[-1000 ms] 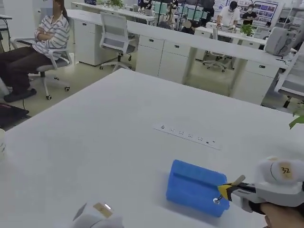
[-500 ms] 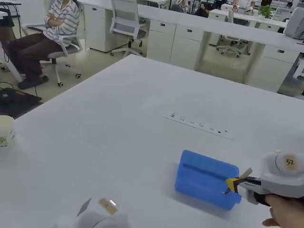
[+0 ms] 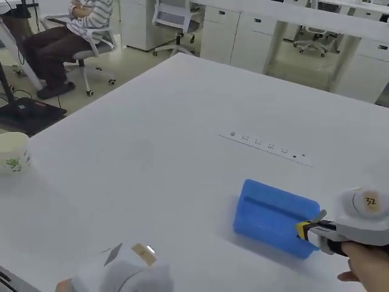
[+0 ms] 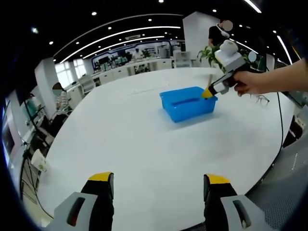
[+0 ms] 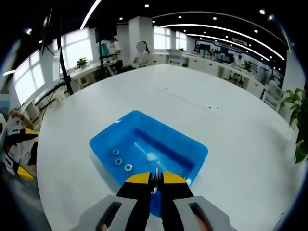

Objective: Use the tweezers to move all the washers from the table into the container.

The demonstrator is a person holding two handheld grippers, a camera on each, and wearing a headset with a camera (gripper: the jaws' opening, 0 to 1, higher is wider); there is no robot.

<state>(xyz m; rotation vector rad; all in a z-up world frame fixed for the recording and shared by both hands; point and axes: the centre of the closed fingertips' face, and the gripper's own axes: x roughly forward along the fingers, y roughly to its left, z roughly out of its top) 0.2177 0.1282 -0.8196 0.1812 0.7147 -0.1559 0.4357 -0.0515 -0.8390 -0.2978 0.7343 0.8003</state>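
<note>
A blue plastic container [image 3: 267,213] sits on the white table [image 3: 152,152]. In the right gripper view the container [image 5: 168,144] holds three small metal washers [image 5: 119,161] near its left wall. My right gripper [image 5: 154,180] is shut on thin tweezers [image 5: 156,172], which point down over the container's near edge. I cannot tell whether the tips hold a washer. In the head view the right gripper [image 3: 304,230] hovers at the container's near right corner. My left gripper [image 4: 159,185] stands open and holds nothing, low over bare table well short of the container [image 4: 187,103].
A pale cup [image 3: 12,152] stands at the table's left edge. A strip of flush sockets [image 3: 267,148] lies beyond the container. A pair of glasses [image 4: 260,98] lies past the right hand. A person sits on an office chair [image 3: 79,36] off the far left corner.
The head camera has tilted down, so everything sits higher in view. A washer showed at the tweezers' tip a second ago; none shows there now. The right gripper stays at the container.
</note>
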